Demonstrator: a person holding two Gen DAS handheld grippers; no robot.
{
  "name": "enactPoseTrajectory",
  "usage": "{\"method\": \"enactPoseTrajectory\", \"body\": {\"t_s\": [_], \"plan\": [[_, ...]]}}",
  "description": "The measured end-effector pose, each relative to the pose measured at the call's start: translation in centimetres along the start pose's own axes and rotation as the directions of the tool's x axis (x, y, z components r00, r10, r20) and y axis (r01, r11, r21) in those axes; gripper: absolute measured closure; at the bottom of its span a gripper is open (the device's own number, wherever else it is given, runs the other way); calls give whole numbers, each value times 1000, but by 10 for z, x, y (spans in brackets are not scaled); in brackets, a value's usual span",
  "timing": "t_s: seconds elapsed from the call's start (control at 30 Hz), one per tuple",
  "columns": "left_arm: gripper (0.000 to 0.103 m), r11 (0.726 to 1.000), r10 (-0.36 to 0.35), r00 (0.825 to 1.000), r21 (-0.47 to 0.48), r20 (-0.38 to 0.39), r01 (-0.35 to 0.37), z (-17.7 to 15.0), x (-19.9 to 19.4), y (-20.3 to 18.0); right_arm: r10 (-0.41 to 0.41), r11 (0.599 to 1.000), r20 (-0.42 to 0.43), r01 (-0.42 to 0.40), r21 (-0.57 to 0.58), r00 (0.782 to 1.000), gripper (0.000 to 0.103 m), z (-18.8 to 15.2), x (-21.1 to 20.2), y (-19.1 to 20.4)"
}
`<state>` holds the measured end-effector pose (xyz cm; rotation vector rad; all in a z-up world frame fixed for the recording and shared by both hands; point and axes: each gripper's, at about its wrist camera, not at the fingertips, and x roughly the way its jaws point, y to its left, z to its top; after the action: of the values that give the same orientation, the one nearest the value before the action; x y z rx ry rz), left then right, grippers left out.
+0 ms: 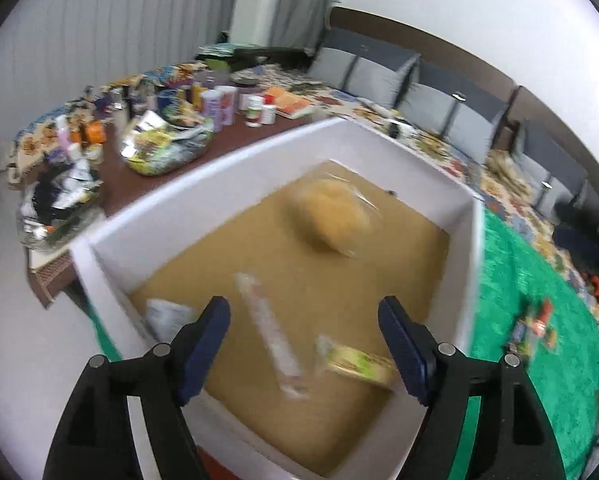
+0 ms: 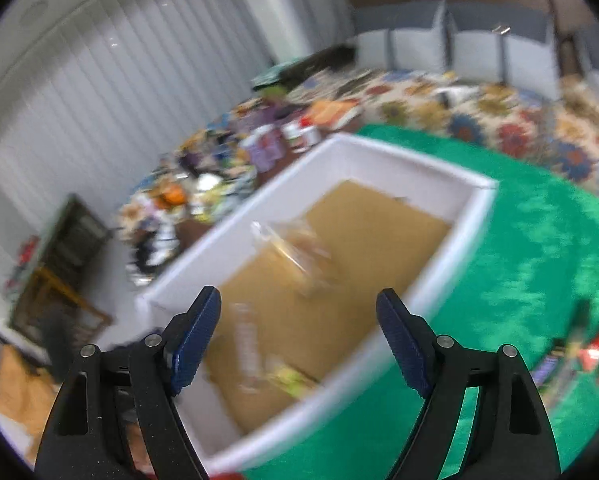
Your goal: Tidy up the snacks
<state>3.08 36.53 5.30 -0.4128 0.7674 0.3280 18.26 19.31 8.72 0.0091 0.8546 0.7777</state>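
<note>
A white box [image 1: 427, 184] with a brown cardboard floor stands on a green cloth [image 1: 531, 292]. Inside lie a bun in clear wrap [image 1: 335, 216], a long clear packet [image 1: 269, 330], a green-yellow snack pack [image 1: 359, 362] and a white packet [image 1: 167, 314]. My left gripper [image 1: 304, 342] hangs open above the box's near end, nothing between its blue pads. In the right wrist view, blurred, the same box [image 2: 383, 160] holds the wrapped bun [image 2: 295, 252] and the green-yellow pack [image 2: 289, 380]. My right gripper [image 2: 299, 334] is open over the box, holding nothing.
Several small snack packs lie on the green cloth to the right [image 1: 533, 326] [image 2: 591, 348]. A dark table [image 1: 139, 176] behind the box carries bags of snacks, bottles and cans. A flowered cover [image 1: 451, 148] and grey cushions [image 1: 363, 68] lie beyond.
</note>
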Motion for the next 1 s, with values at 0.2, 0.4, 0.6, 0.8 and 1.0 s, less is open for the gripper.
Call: {"method": "enactPoseTrajectory", "body": {"t_s": [0.2,0.4,0.6,0.8,1.0], "plan": [[22,960,-237,970,141,-57,243,-36,-18,-94,-401,916,-20,401,8,916,20,-110,-30,-111],[11,866,-274,935,365,-224,341,-110,23,-210,-654,727,-143,670,154,743,20,-216,-87,-245],[11,876,-149,958,416,-244,243,-138,103,-254,-716,624,-159,725,291,679,20,-236,-115,-311],[11,884,-83,971,433,-222,175,-136,142,-260,-696,609,-156,691,389,701,7,-234,-114,-342],[4,883,-64,983,449,-173,136,-140,148,-259,-690,616,-155,686,388,707,5,-235,-115,-342]]}}
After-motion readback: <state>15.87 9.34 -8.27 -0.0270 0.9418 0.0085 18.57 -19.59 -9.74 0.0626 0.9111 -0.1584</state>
